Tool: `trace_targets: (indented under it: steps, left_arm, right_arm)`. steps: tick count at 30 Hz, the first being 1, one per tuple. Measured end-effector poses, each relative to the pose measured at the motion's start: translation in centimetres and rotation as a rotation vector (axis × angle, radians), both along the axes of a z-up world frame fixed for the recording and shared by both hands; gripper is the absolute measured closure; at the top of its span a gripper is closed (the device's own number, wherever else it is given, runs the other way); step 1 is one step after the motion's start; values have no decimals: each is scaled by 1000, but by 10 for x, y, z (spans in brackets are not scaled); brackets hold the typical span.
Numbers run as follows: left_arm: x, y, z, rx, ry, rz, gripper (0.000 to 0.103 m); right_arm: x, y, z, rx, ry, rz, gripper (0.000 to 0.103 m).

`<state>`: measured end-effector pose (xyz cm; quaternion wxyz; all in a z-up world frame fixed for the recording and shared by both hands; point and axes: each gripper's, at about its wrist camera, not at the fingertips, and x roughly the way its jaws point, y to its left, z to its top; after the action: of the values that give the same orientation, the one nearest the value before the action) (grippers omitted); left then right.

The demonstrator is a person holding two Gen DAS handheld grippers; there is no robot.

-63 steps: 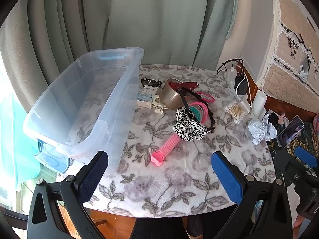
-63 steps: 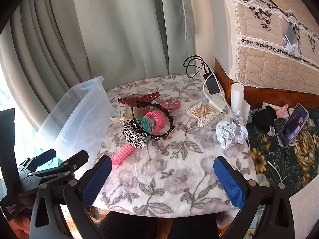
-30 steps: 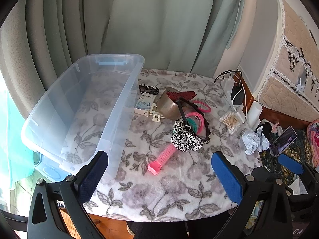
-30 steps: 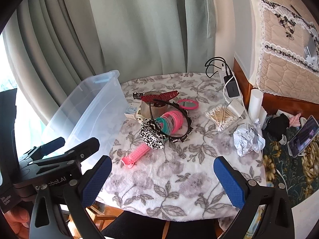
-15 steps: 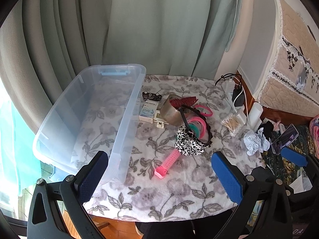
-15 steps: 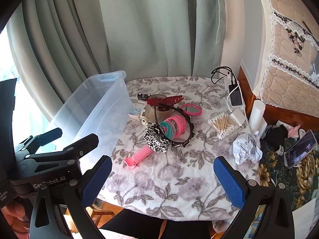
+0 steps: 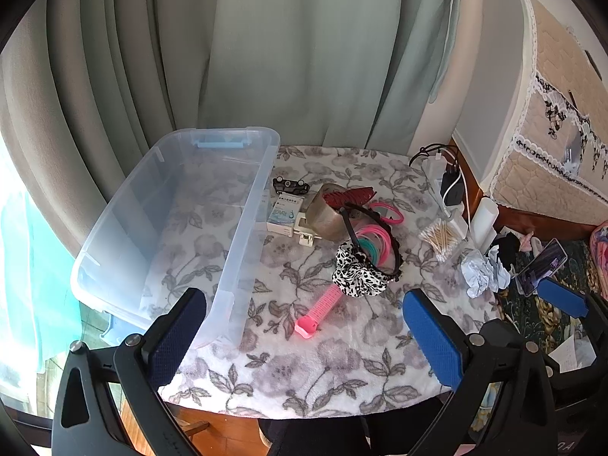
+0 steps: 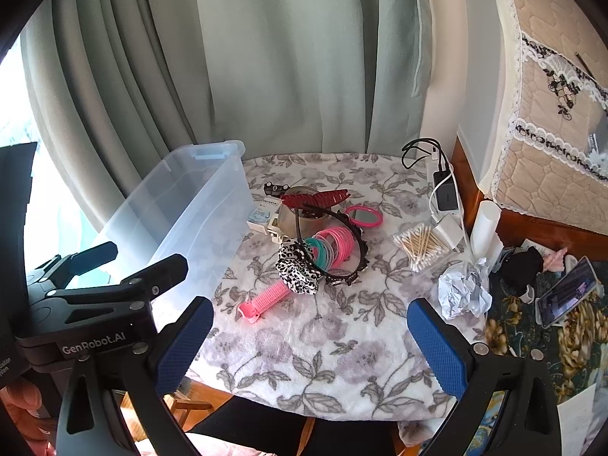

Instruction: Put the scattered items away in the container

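Only the left view shows inside the clear plastic bin point(image 7: 152, 205) (bare). Right of it on the floral tabletop point(image 7: 323, 361) lies a ribbed pink roller point(image 7: 321, 309). Both hand-held grippers point(image 7: 304, 338) point(image 8: 309, 342) gape, holding nothing.

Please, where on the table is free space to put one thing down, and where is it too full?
Free: the near strip of the table, in front of the pink hair roller, and the far strip by the curtain. The clear bin holds nothing. Crowded: the middle pile around the leopard scrunchie and tape roll, and the right edge with cotton swabs and crumpled paper.
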<state>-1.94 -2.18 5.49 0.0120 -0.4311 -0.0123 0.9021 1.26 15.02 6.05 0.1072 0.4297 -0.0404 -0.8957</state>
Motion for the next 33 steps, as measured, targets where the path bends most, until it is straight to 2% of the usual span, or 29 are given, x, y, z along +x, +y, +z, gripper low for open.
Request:
trace_targets:
  steps: [4, 8, 12, 17, 20, 24, 26, 29, 33]
  left_arm:
    - [0, 1, 0, -1, 16, 1, 0]
    - [2, 0, -3, 36, 63, -5, 0]
    - [-1, 4, -16, 57, 63, -41, 0]
    - [-15, 14, -42, 57, -5, -70, 0]
    - [-26, 21, -56, 90, -53, -92, 0]
    - [-43, 33, -80, 94, -125, -76, 0]
    - [-53, 36, -93, 89, -163, -52, 0]
    - [-65, 41, -107, 88, -185, -32, 0]
    - [-80, 49, -123, 63, -202, -28, 0]
  right_arm:
    - [-2, 2, -2, -28, -8, -6, 0]
    - [-2, 8, -7, -57, 14, -10, 0]
    - [-4, 25, -20, -129, 6, -42, 0]
    - [-10, 46, -40, -80, 35, -70, 0]
    - [-19, 63, -57, -69, 72, -93, 0]
    - [-31, 89, -79, -36, 11, -155, 0]
    - [-35, 103, -87, 8, 15, -187, 0]
    - [-44, 123, -99, 76, -10, -225, 0]
    - [-60, 149, -122, 91, -71, -274, 0]
